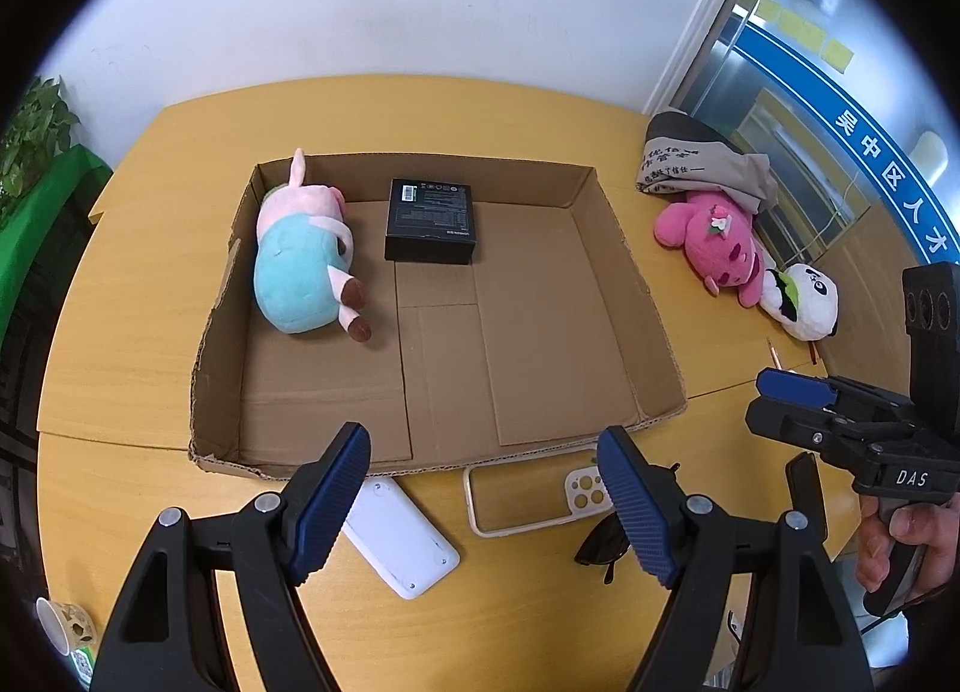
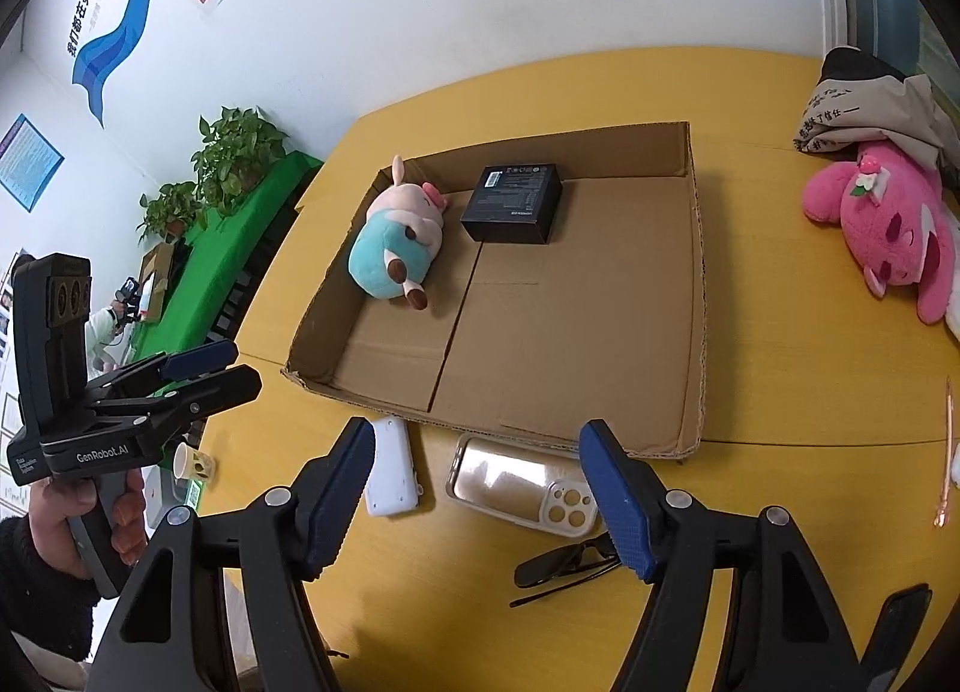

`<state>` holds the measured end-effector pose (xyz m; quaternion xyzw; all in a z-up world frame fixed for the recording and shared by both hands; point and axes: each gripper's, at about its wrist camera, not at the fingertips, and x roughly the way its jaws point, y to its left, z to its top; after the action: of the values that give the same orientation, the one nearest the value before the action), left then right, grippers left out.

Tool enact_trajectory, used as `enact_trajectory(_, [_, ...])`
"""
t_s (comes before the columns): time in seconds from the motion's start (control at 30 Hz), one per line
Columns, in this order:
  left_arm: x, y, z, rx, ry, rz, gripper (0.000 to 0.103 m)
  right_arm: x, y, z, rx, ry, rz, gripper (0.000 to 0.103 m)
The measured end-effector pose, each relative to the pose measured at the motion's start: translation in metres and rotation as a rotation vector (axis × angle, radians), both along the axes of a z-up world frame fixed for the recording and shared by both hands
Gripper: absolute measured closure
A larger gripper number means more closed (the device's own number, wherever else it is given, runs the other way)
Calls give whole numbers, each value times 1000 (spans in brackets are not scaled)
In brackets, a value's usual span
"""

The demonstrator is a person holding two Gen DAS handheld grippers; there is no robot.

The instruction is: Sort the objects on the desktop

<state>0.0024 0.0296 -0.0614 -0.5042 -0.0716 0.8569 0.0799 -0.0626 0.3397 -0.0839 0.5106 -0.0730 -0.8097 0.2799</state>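
A shallow cardboard box [image 1: 630, 284] [image 2: 696, 296] lies on the yellow table. In it lie a pig plush [image 1: 300, 254] [image 2: 396, 236] at the left and a black box [image 1: 431, 219] [image 2: 515, 201]. In front of the box lie a white device [image 1: 402, 542] [image 2: 391, 467], a clear phone case [image 1: 528, 497] [image 2: 516, 479] and sunglasses [image 1: 603, 545] [image 2: 564, 566]. My left gripper [image 1: 486, 491] [image 2: 204, 371] is open and empty above the white device and case. My right gripper [image 2: 477, 485] [image 1: 774, 392] is open and empty above the case.
A pink plush [image 1: 714, 242] [image 2: 888, 230], a panda plush [image 1: 801, 299] and a folded cloth bag [image 1: 690, 158] [image 2: 858, 110] lie at the table's right. A pen [image 2: 947, 452] lies at the right. A paper cup [image 1: 63, 623] [image 2: 195, 461] stands left. A dark phone [image 1: 807, 488] lies near the right edge.
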Motion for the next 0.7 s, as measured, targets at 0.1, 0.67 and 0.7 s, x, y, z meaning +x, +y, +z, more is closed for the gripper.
enact_trajectory(0.1, [-1,1,-1,-5,1,-4,25,-1,-1,0,1,1,4,27])
enact_trajectory(0.67, [-2,-5,-2,6,-4,17,25,-3,-6,-2,3,-3,34,27])
enact_trajectory(0.7, [-2,-4,-2,5,-5,16,25,-3,-6,-2,2,-4,33,27])
